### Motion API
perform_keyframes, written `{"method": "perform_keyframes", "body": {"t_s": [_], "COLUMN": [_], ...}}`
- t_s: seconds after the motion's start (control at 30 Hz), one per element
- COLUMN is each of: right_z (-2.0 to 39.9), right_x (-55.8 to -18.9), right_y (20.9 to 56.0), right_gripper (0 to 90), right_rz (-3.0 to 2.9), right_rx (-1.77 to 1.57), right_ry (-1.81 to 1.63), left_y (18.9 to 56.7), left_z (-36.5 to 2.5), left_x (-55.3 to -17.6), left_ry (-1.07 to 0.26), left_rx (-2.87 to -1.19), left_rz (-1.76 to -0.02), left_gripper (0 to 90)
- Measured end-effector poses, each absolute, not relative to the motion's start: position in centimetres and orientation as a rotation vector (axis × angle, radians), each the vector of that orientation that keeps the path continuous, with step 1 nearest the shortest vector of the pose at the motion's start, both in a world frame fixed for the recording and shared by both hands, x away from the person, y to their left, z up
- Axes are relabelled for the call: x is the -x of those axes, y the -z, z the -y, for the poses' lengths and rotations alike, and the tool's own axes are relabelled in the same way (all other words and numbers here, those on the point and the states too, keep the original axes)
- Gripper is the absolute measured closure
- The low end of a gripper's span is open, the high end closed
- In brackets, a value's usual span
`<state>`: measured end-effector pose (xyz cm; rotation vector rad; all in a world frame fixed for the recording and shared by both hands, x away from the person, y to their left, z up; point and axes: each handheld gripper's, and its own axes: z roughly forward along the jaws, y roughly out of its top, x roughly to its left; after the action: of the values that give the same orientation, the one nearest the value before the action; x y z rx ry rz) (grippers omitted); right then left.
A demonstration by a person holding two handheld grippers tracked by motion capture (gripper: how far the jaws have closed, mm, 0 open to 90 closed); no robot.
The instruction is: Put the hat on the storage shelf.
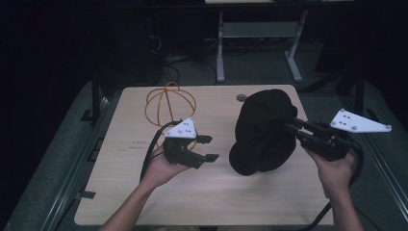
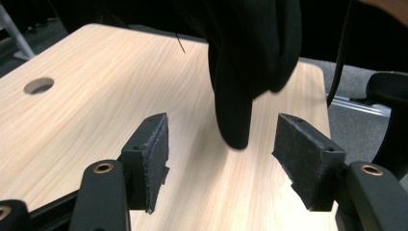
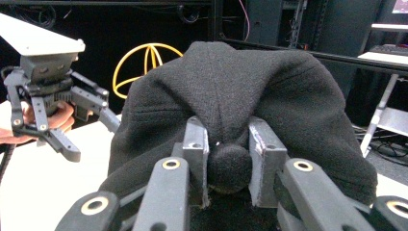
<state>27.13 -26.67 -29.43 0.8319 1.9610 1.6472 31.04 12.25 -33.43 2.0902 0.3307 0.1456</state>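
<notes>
Black hat (image 1: 262, 132) in right tongs (image 1: 288, 126), apparently lifted; left tongs (image 1: 208, 148) apart

Upper part of the black hat (image 2: 250, 62) beyond the top edge in the left gripper view.

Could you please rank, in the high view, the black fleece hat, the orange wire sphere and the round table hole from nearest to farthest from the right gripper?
1. Black fleece hat: pinched in the right gripper.
2. Round table hole: beyond the hat, near the far edge.
3. Orange wire sphere: far left, behind the left gripper.
</notes>
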Motion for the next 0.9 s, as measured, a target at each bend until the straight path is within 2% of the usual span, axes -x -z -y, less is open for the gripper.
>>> {"method": "perform_keyframes", "body": {"t_s": [0.63, 0.9], "right_z": [25.6, 24.7], "right_x": [-29.6, -30.6], "right_y": [27.4, 26.2], "right_gripper": [72.3, 72.3], "right_rz": [-2.024, -2.043], "right_rx": [-0.811, -0.794], "right_ry": [-1.655, -1.653], "left_y": [36.6, 38.1], "left_z": [-16.2, -17.3], "left_x": [-30.1, -29.9], "left_ry": [-0.192, -0.197], "left_rx": [-2.159, -2.165], "left_rz": [-0.409, -0.436], "left_gripper": [30.3, 30.3]}}
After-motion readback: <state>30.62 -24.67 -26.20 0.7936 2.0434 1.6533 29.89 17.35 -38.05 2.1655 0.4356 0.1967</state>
